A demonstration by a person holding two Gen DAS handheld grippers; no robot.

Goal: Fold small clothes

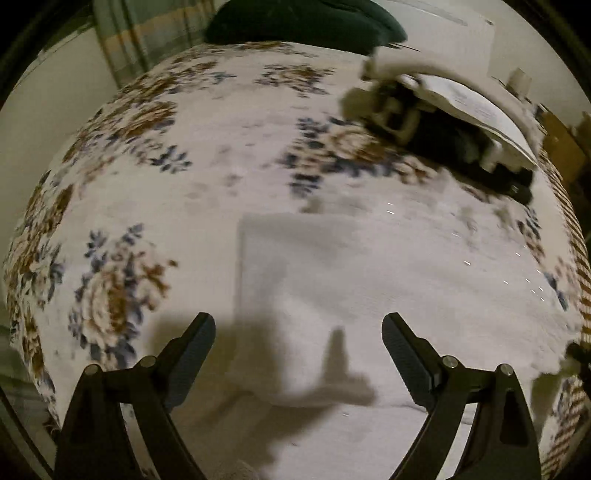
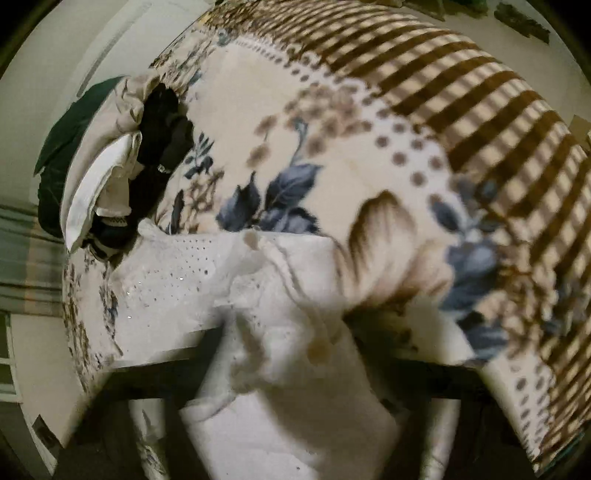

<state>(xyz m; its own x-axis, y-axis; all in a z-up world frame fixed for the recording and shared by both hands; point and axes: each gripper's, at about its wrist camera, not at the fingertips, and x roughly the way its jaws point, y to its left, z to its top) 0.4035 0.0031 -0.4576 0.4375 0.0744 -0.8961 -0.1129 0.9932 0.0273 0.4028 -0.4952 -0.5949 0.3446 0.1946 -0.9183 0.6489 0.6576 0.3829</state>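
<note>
surface: floral bedspread (image 1: 155,155) | wall: pale (image 1: 55,85) | curtain: striped (image 1: 125,33) | light: dim, warm

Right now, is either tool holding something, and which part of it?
The right tool pinches a bunched edge of the white garment. The left tool is open above it, holding nothing.

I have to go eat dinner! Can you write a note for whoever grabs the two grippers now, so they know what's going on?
Left gripper: open and empty, above the white perforated garment with buttons.
Right gripper: jaws hidden under bunched cloth; seems shut on that garment's buttoned edge.
The garment lies on the floral fleece blanket; a pile of black and white clothes sits beyond it.
Done: garment laid out.
Left: fold it, then the pile.
</note>
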